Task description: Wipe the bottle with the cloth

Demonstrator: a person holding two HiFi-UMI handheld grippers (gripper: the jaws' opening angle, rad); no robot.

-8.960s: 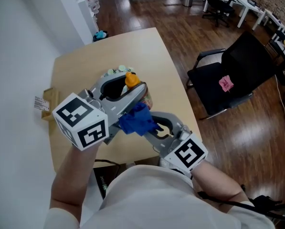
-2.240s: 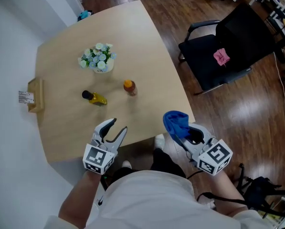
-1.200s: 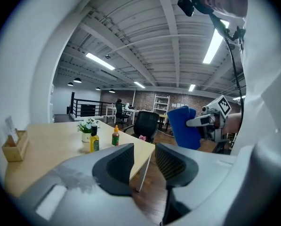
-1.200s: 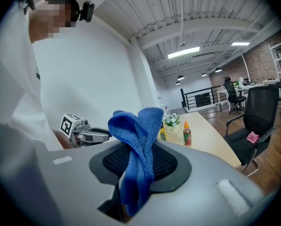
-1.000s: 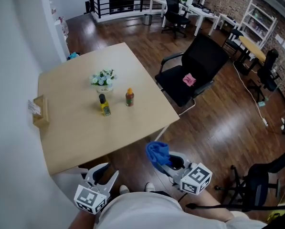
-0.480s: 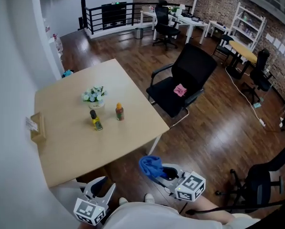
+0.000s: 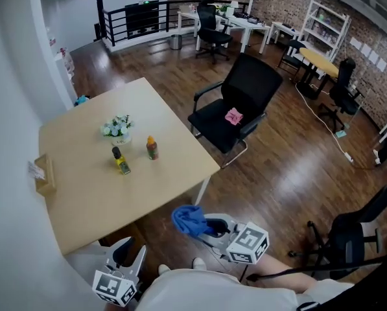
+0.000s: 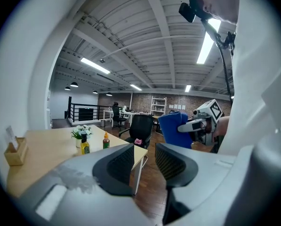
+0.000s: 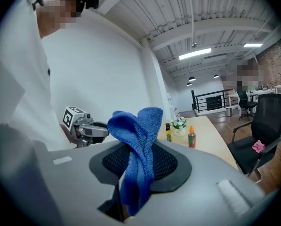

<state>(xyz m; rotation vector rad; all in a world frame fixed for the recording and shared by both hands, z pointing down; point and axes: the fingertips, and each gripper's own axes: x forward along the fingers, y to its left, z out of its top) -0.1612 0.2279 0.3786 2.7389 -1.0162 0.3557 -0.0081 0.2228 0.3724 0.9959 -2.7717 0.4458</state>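
Observation:
The orange-capped bottle (image 7: pixel 152 148) stands upright on the light wooden table (image 7: pixel 83 193), far from both grippers. It also shows in the left gripper view as the small orange-capped bottle (image 8: pixel 106 140), and in the right gripper view as the bottle (image 9: pixel 191 138). My right gripper (image 7: pixel 209 227) is off the table over the floor, shut on a blue cloth (image 7: pixel 188 218) that bunches up above the jaws. The cloth (image 9: pixel 140 140) hangs between them. My left gripper (image 7: pixel 127 256) is at the bottom left, shut with nothing held.
A yellow bottle (image 7: pixel 120 162) and a small vase of flowers (image 7: pixel 117 127) stand beside the orange-capped one. A cardboard box (image 7: pixel 43 173) sits at the table's wall side. A black chair (image 7: pixel 235 102) with a pink item stands right of the table. White wall on the left.
The head view has drawn back from the table, which now looks smaller and farther. The right gripper with the cloth has drifted left in view. The bottles have not moved.

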